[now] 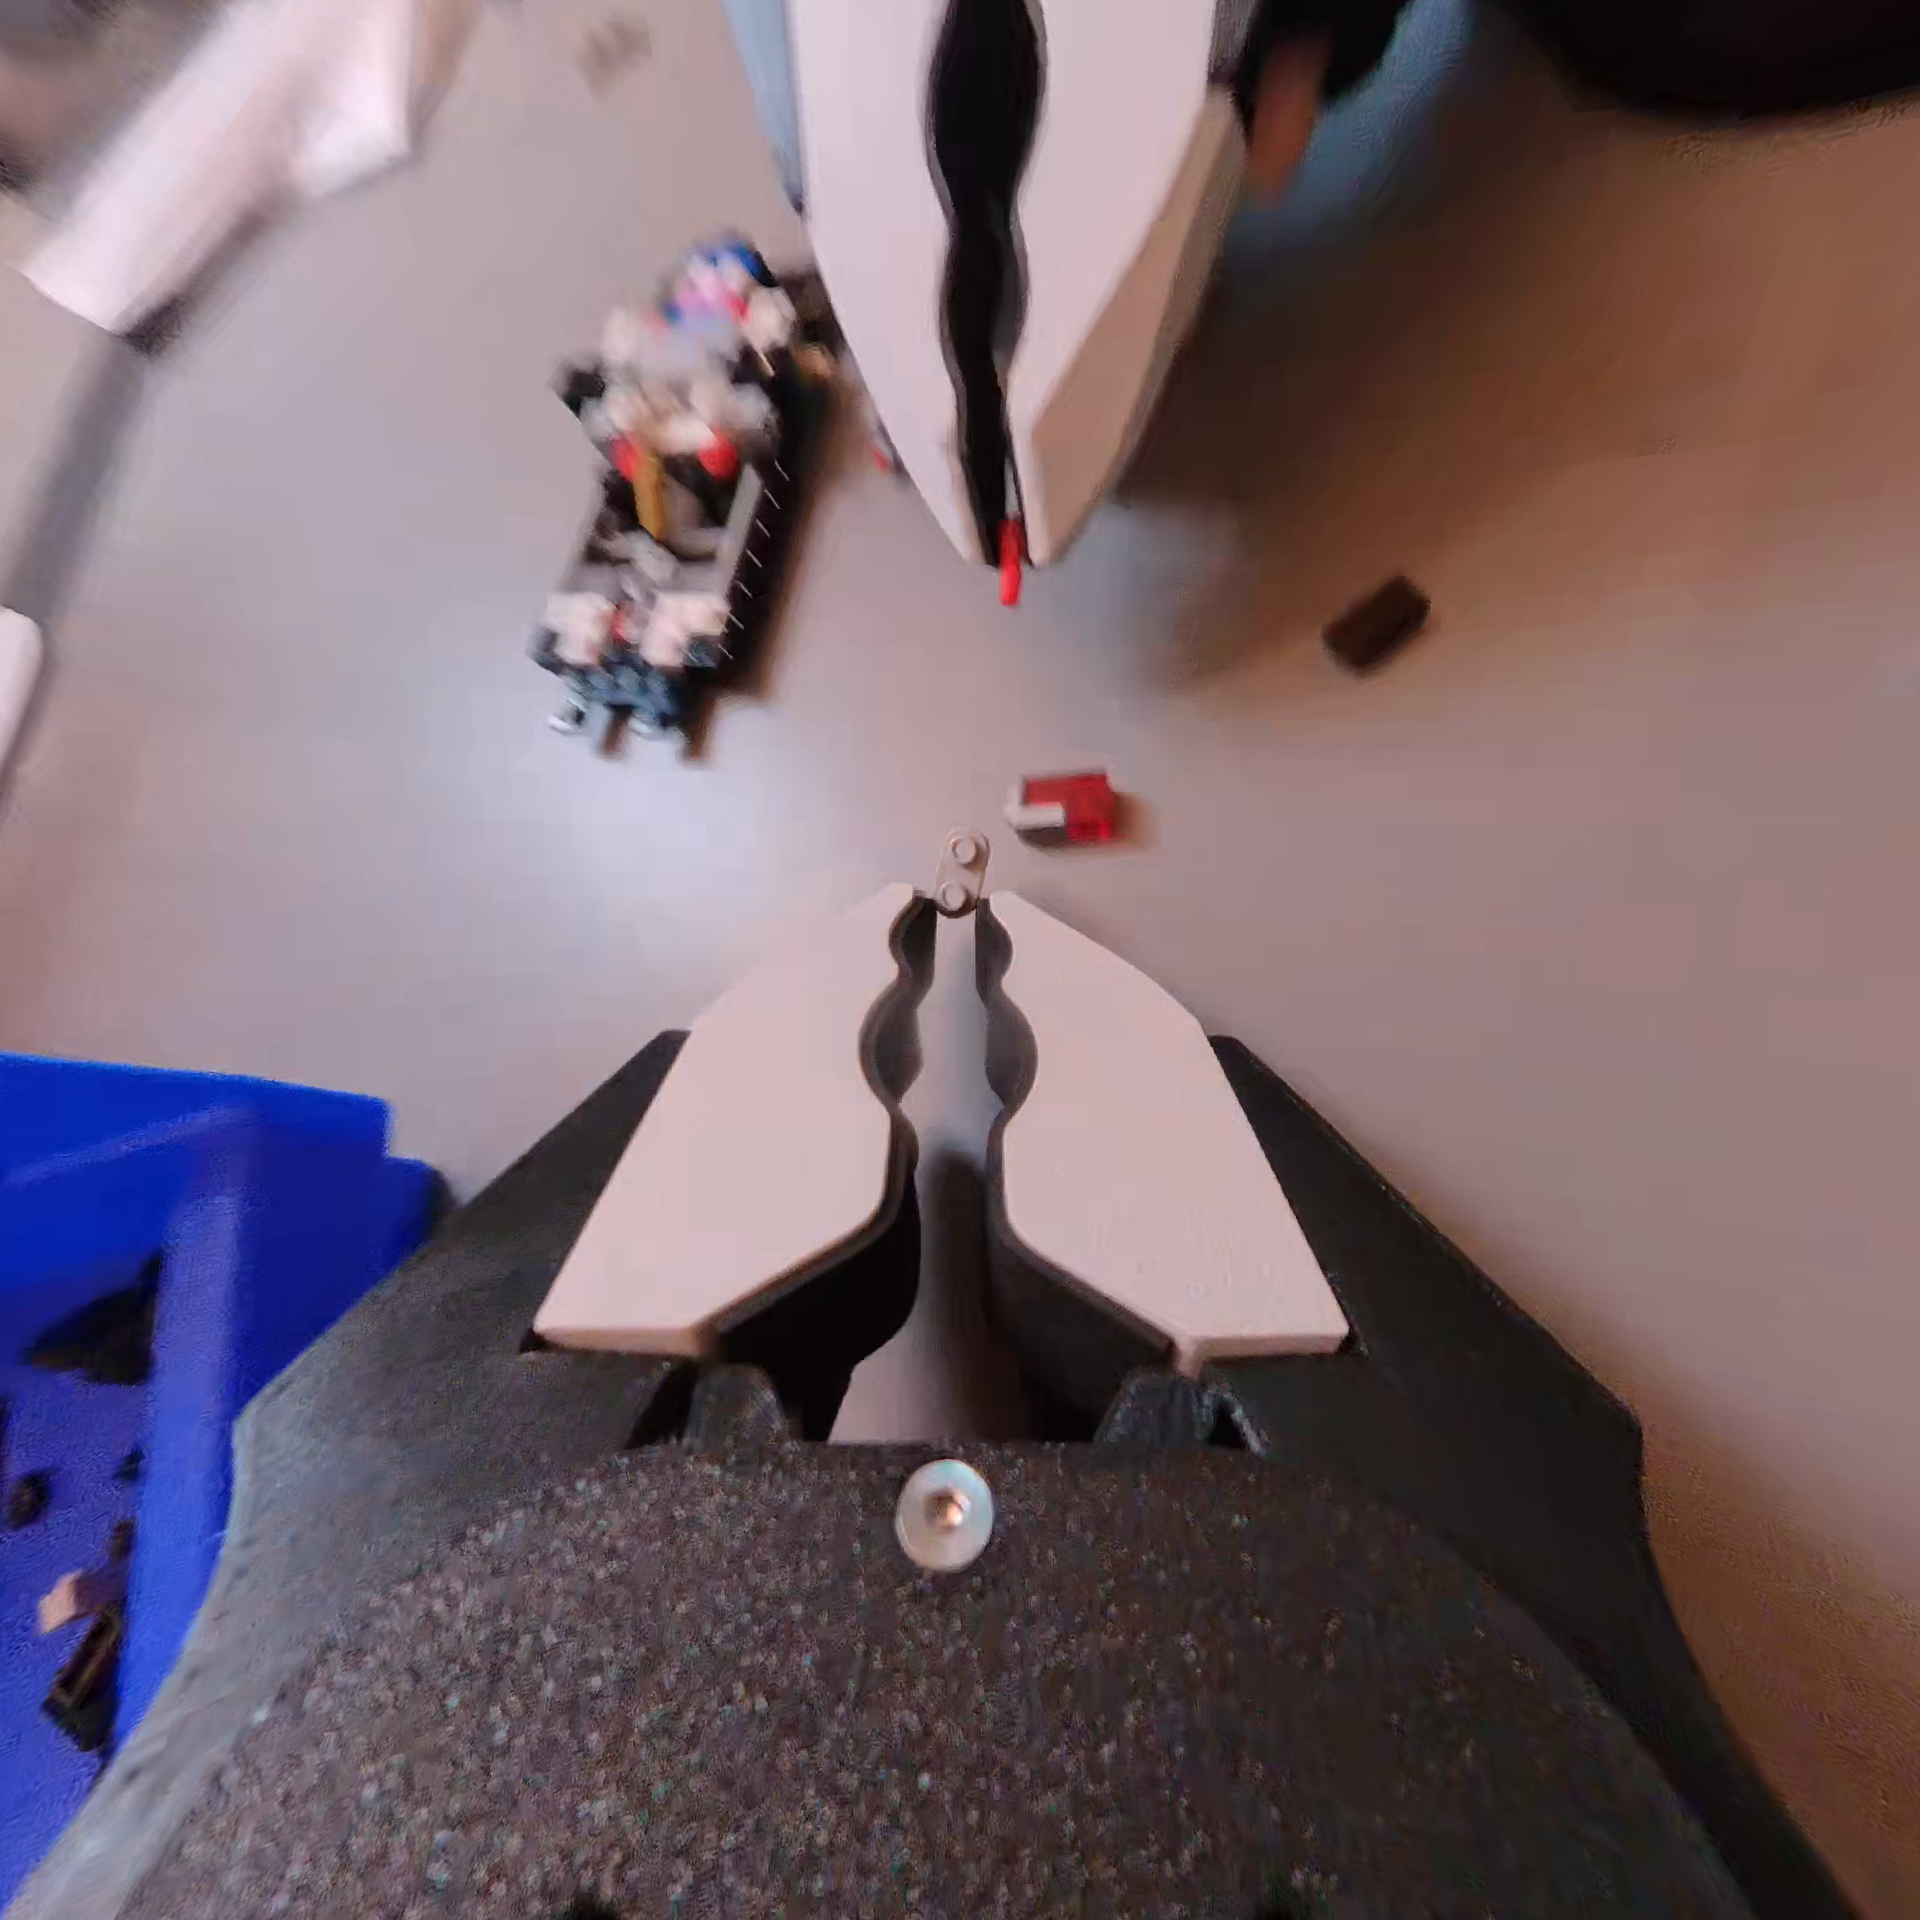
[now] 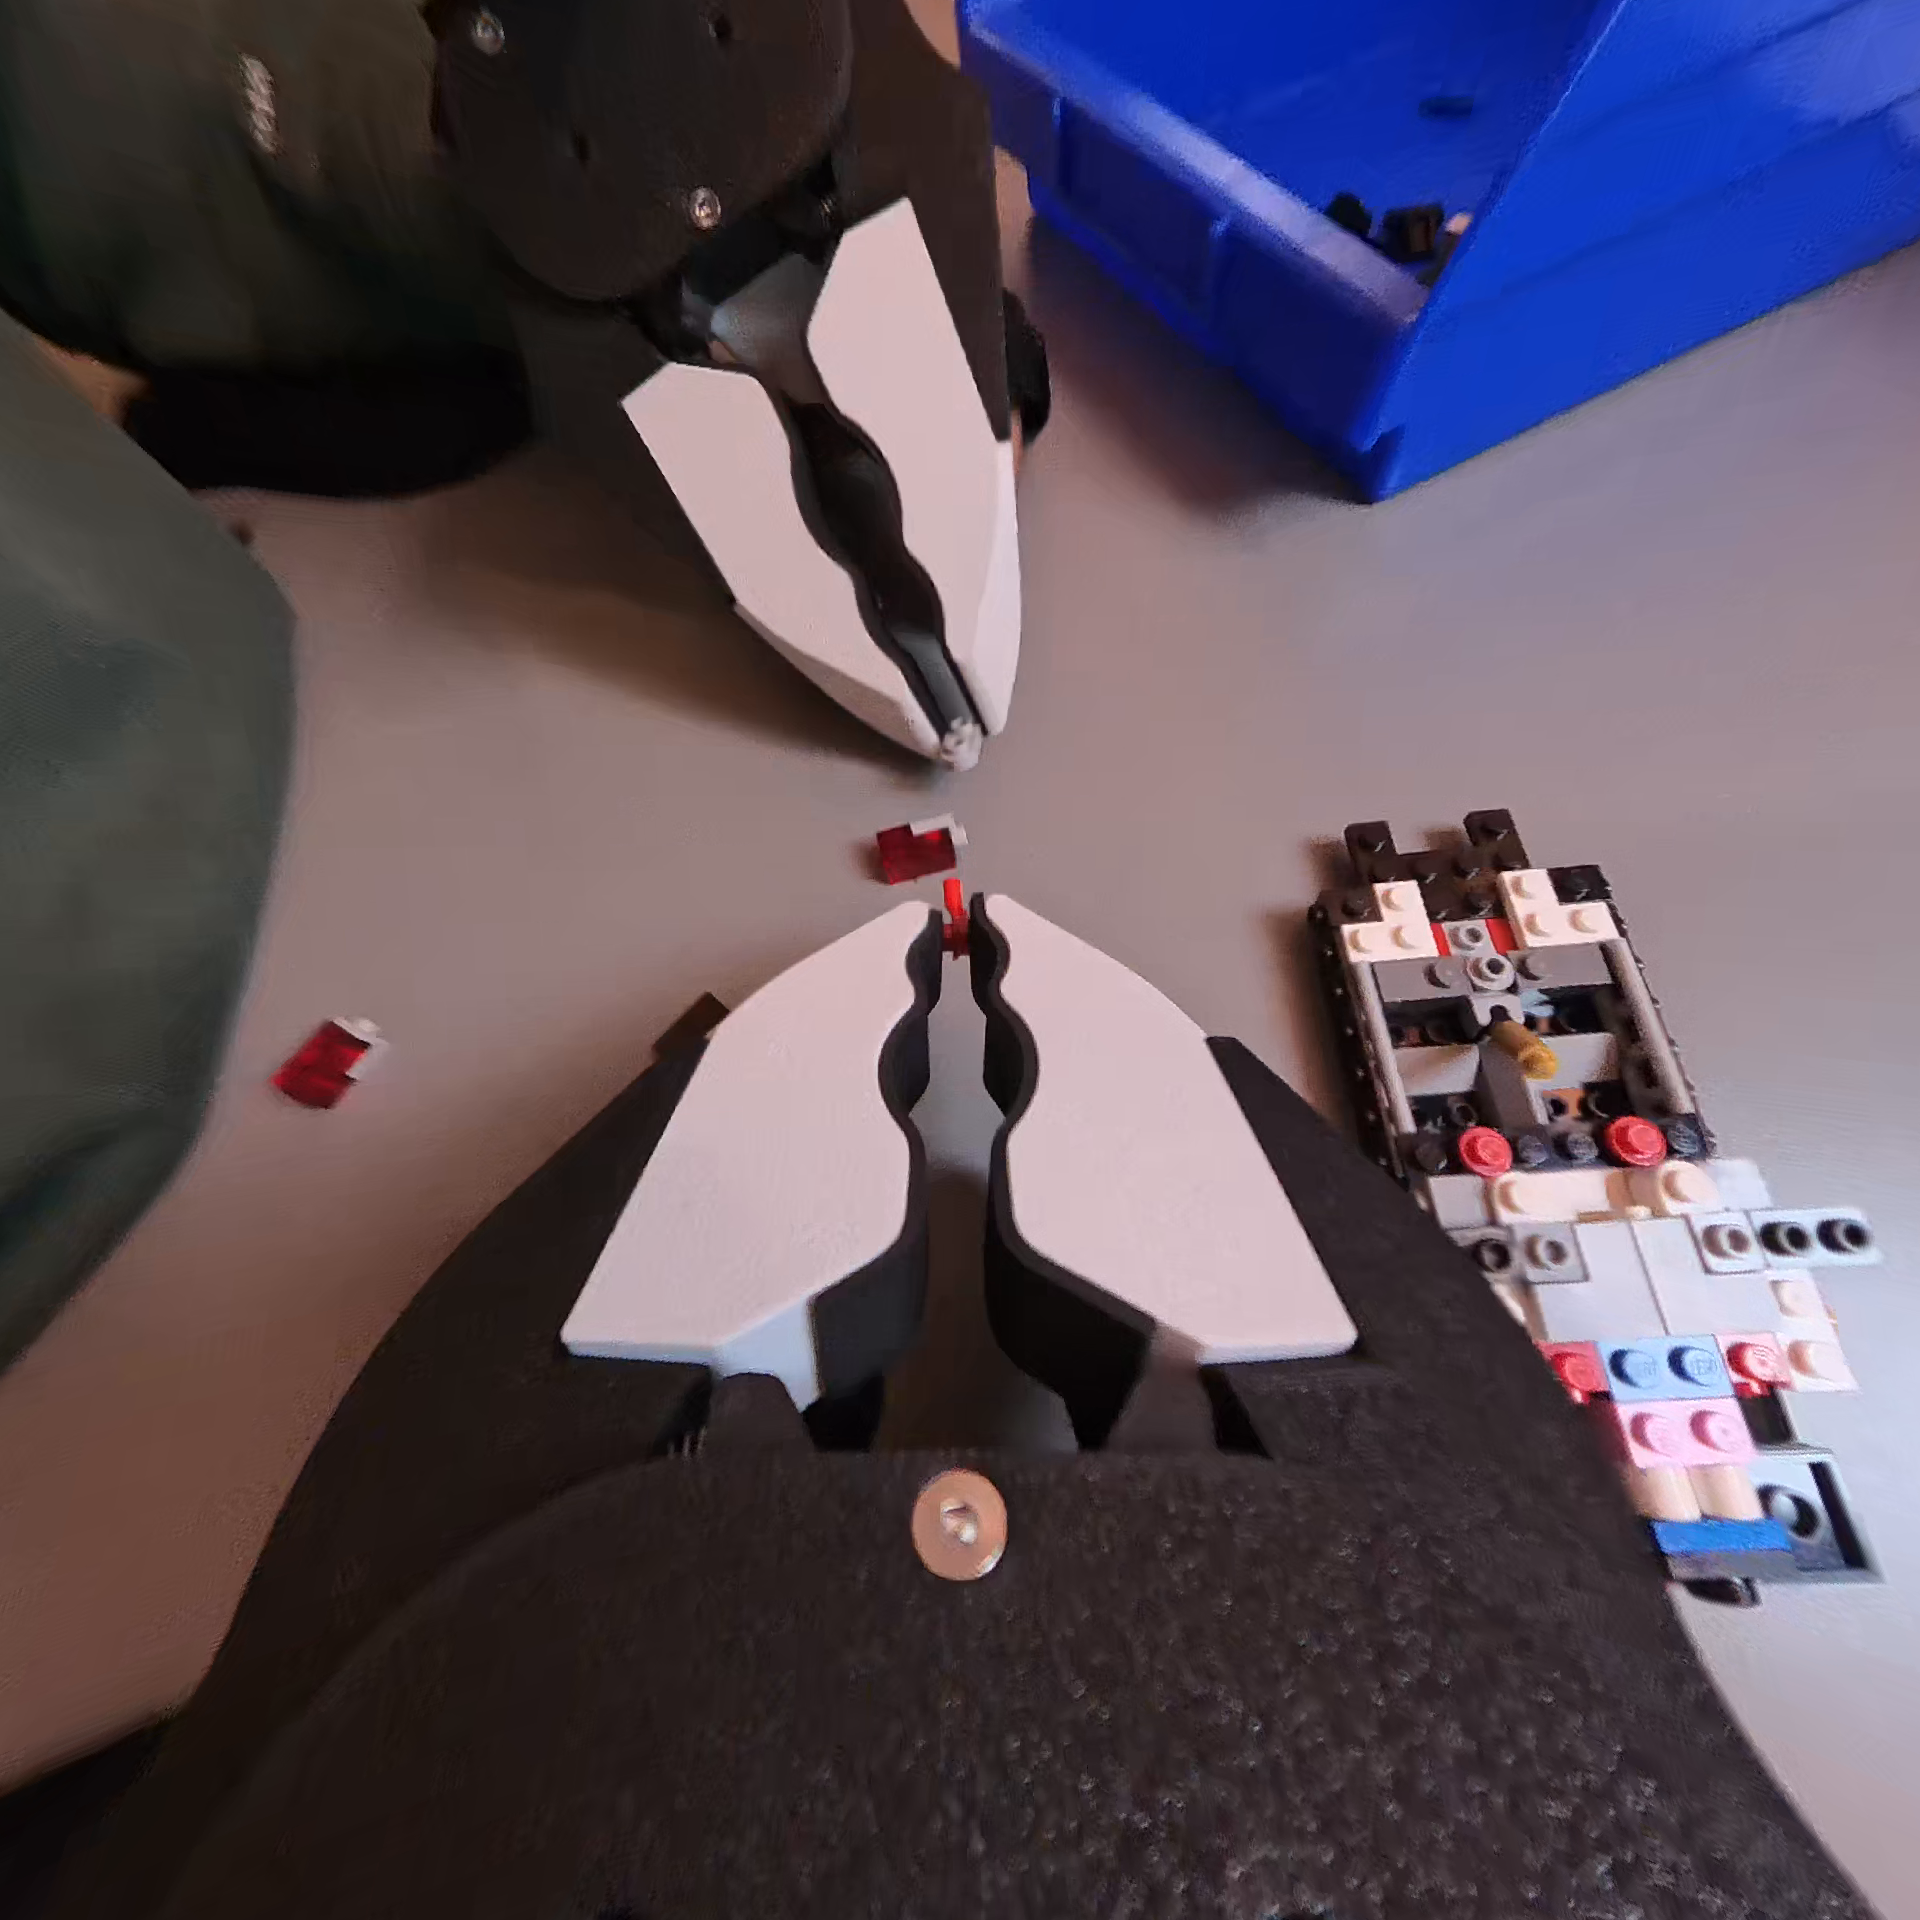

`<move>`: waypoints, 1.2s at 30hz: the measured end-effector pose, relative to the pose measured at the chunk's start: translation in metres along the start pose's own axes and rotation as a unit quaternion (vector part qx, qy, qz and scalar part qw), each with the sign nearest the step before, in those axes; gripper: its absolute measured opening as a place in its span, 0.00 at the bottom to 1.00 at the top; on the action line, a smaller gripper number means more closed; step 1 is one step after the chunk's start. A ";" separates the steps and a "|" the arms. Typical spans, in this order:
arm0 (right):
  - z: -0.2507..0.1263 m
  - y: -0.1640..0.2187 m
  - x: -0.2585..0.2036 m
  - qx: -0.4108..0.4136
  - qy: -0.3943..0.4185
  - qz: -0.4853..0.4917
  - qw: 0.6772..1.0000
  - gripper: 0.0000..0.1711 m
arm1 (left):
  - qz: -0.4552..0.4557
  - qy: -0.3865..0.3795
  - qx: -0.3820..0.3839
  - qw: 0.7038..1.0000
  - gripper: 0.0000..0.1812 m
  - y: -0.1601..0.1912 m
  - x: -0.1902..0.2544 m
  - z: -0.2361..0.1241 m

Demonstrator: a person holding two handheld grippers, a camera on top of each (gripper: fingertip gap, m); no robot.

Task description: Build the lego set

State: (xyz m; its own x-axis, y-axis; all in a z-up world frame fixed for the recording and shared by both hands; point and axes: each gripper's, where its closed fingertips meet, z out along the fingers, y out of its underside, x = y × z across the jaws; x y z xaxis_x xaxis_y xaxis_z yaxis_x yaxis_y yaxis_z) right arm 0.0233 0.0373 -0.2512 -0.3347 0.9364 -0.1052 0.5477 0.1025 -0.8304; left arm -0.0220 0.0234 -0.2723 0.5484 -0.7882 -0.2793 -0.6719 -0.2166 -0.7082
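Observation:
My left gripper is shut on a small grey studded plate that sticks out past its tips; it shows opposite in the right wrist view. My right gripper is shut on a thin red piece; it comes in from the top of the left wrist view, the red piece poking out. The two grippers face each other tip to tip, a short way apart above the grey table. A red-and-white brick piece lies on the table between them.
A partly built brick vehicle lies on the table beside the grippers. A blue bin holds small dark parts. A second red-and-white piece and a dark piece lie loose. A person's dark sleeve is at the left.

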 end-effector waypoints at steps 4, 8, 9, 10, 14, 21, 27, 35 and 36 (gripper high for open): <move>0.006 0.009 0.001 -0.026 0.013 -0.021 0.999 0.03 | -0.013 0.010 0.008 1.000 0.11 -0.003 0.002 0.001; 0.008 0.007 -0.001 -0.024 0.016 -0.036 0.999 0.03 | -0.050 0.037 0.049 0.997 0.21 -0.013 0.003 -0.005; 0.009 0.006 -0.003 -0.024 0.015 -0.041 0.999 0.03 | -0.059 0.043 0.062 0.995 0.21 -0.016 0.003 -0.007; 0.010 0.006 -0.005 -0.024 0.013 -0.046 0.999 0.03 | -0.065 0.052 0.076 0.994 0.20 -0.021 0.004 -0.009; 0.014 -0.001 -0.012 -0.010 0.009 -0.063 0.998 0.03 | -0.072 0.090 0.104 0.988 0.16 -0.030 0.017 -0.010; 0.006 -0.031 -0.018 0.069 0.035 -0.124 0.989 0.03 | -0.205 0.160 0.158 0.953 0.10 -0.053 0.020 -0.015; 0.000 -0.045 -0.026 0.101 0.062 -0.191 0.974 0.03 | -0.323 0.249 0.202 0.890 0.05 -0.068 0.019 -0.028; -0.006 -0.051 -0.010 0.115 0.100 -0.158 0.975 0.08 | -0.267 0.080 0.186 0.942 0.02 -0.056 -0.033 -0.043; -0.004 -0.046 -0.008 0.106 0.096 -0.147 0.979 0.09 | -0.240 -0.013 0.152 0.959 0.02 -0.043 -0.057 -0.048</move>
State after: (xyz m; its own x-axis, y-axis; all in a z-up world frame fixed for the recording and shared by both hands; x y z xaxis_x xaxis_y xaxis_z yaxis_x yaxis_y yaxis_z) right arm 0.0039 0.0270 -0.2095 -0.2930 0.9250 0.2420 0.2716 0.3232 -0.9065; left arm -0.0483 0.0502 -0.1954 0.7726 -0.6249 0.1123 -0.1659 -0.3693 -0.9144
